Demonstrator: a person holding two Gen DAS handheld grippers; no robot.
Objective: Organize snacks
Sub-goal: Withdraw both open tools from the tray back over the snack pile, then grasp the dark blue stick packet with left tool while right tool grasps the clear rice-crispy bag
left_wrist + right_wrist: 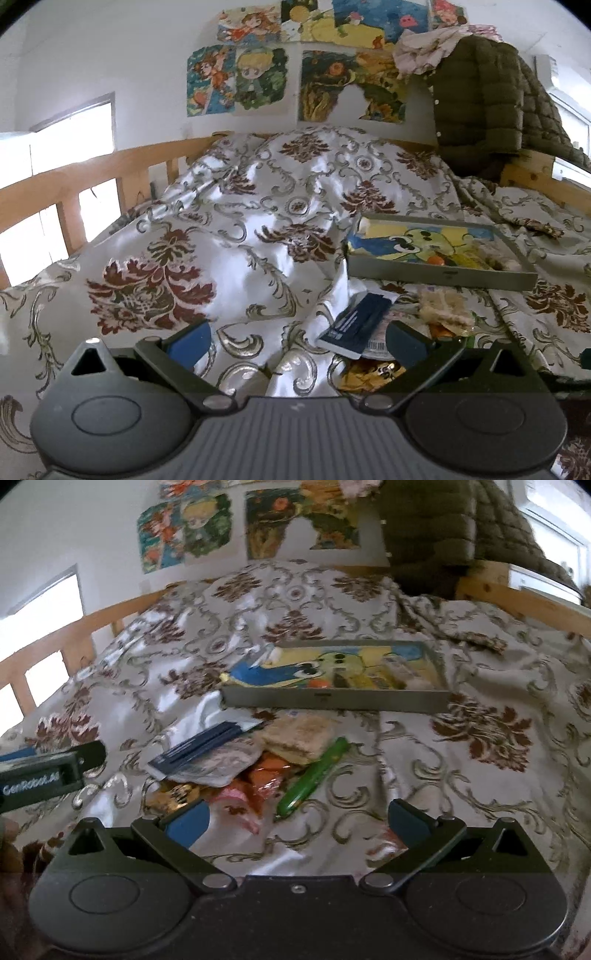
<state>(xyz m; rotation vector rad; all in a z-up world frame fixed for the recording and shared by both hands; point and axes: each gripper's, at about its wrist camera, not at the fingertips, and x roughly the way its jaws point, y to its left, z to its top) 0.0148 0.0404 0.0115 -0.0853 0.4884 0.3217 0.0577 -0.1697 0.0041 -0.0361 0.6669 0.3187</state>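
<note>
Hovering low over the bed, the left gripper (297, 338) has its jaws spread wide with nothing between them – only the damask bedspread (236, 221) shows in the gap. At about two o'clock from it lies the snack pile: a dark blue packet (201, 747) on a clear wrapper, a pale wafer pack (299, 738) beside it, orange wrappers (266, 775) underneath, and a green tube (314, 775) slanting along the pile's right edge. Farther back, at twelve o'clock from the pile, sits a shallow grey tray (332, 701) with a cartoon picture on its floor and a few small items at its right end. The right gripper (297, 821) is just as wide open and empty – the pile lies at eleven o'clock, just ahead of its left fingertip (188, 821). An olive puffer jacket (487, 103) hangs at the far right.
</note>
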